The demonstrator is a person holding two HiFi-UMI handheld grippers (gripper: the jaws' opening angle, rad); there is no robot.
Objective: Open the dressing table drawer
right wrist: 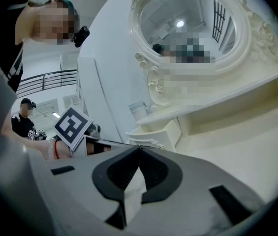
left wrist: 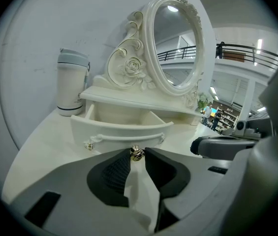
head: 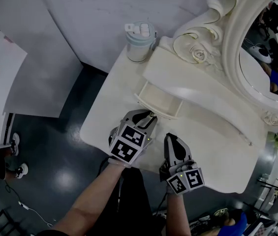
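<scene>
Grey jaws of the left gripper (left wrist: 137, 154) are clamped on the small metal knob (left wrist: 137, 152) at the middle of the drawer (left wrist: 124, 131) front. That drawer sits under the mirror shelf of the dressing table (head: 217, 149), partly out, its bare inside showing. The right gripper (right wrist: 139, 148) hangs just beside, jaws together on nothing. I judge the pull to be under way; the next move calls for a straight, level draw toward the person, firm enough that the little knob does not slip free.
</scene>
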